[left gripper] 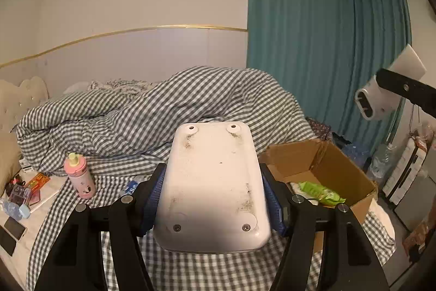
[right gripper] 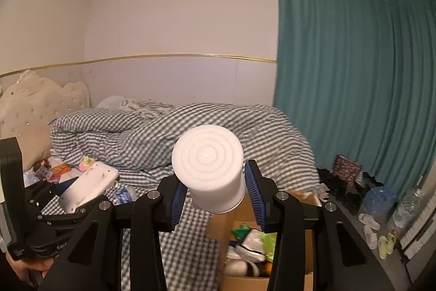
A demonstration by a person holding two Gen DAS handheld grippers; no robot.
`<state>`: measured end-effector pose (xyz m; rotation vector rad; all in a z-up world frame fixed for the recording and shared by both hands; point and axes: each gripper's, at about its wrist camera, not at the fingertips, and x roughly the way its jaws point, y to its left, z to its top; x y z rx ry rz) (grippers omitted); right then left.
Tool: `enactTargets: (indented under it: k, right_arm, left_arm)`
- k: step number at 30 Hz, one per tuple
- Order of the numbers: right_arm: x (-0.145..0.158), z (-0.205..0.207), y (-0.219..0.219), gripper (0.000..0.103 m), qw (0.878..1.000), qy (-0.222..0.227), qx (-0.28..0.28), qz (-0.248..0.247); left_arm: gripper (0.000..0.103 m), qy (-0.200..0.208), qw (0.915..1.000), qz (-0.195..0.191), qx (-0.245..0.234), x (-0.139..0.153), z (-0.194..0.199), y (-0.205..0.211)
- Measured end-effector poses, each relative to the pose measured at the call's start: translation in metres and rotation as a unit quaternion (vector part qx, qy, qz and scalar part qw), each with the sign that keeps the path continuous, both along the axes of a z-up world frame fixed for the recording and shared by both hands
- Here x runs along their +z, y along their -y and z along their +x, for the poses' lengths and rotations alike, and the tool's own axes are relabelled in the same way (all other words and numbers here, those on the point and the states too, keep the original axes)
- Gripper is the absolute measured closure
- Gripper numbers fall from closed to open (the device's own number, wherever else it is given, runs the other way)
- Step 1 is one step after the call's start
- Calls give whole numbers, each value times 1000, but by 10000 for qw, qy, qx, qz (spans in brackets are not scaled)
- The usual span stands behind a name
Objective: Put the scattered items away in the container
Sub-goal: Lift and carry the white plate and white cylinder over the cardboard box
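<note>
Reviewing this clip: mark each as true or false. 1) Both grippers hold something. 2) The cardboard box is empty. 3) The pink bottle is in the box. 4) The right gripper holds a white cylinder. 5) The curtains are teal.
1) True: the left gripper clamps a white flat-bottomed object, and the right gripper holds an item too.
2) False: the cardboard box already holds a green packet and other things.
3) False: the pink bottle stands upright on the bed, left of the box.
4) True: a white cylinder sits between its pads.
5) True: teal curtains.
</note>
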<state>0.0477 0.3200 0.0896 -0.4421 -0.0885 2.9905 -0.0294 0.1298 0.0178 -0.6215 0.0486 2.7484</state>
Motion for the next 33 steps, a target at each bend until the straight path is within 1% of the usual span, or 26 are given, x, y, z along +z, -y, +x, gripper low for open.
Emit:
enactTargets:
  k: [9,17,21,26,29,33]
  right_arm:
    - [-3,34,-52,62,9988,29,-481,7]
    - [-17,42,-96,62,9963,271,-820,-48]
    - [-31,35,-117,62,9947,518,-886,-87]
    - [-60,12,-136,62,9920,916,-858,-158]
    - [-79,0,-153,62,9893,1195,-809,-194]
    - [-109,-29,-166,62,9828,1664,-740,-290]
  left_arm:
    - [37,-176,9994,26,-306,14,14,-52]
    - [37,-242,9980,31,-577,17,17,-101]
    - [37,-219,9973,29,-694,13,11,-123]
    - [37,-127,9964,-73,-830,2,-2,-149]
    - [37,-32,9957,-157,-910,-8,-12,-167]
    - [37,156,9943,-267,-1016,-27,-29,-190]
